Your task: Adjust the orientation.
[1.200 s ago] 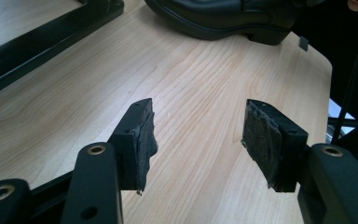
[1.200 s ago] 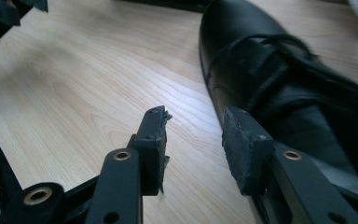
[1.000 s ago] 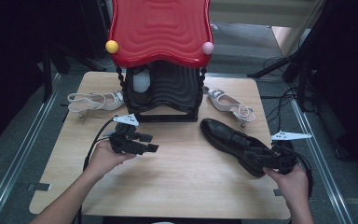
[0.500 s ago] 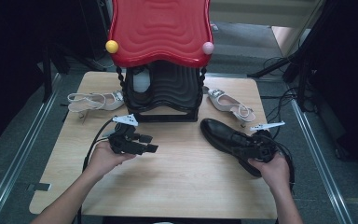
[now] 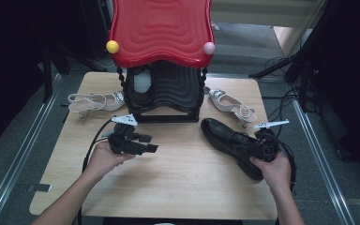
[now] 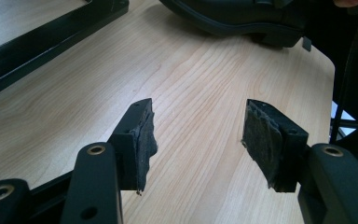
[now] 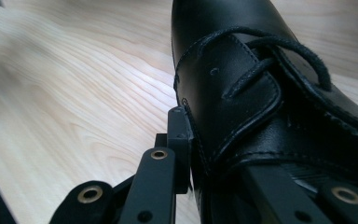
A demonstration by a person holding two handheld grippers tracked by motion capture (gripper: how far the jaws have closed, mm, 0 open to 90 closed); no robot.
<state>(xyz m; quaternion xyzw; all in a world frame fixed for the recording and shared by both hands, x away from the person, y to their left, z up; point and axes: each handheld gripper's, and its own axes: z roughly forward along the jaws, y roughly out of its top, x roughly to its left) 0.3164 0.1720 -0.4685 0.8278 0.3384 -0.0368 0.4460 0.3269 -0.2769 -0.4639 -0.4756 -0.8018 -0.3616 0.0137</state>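
Note:
A black lace-up leather shoe [image 5: 225, 136] lies on the wooden table [image 5: 187, 187], right of centre, toe pointing to the back left. My right gripper [image 5: 258, 149] is at the shoe's heel end. In the right gripper view one jaw presses the outside of the black shoe [image 7: 242, 88] and the other sits inside its opening. The jaws of my right gripper [image 7: 214, 154] have just been closing, and the shoe's side wall is now between them. My left gripper [image 5: 147, 143] hovers low over bare wood at the left, open and empty. Its pads [image 6: 142, 135] stand wide apart, with the black shoe [image 6: 233, 16] beyond them.
A black shoe rack with a wavy red top [image 5: 161, 33] stands at the back centre, a white object [image 5: 142, 83] inside it. One white strappy sandal [image 5: 93, 101] lies left of the rack, another [image 5: 229, 105] to its right. Cables hang off the table's right edge.
My right hand has slid left along the shoe to its heel opening, and the jaws have closed onto the shoe's side. The left hand has stayed put.

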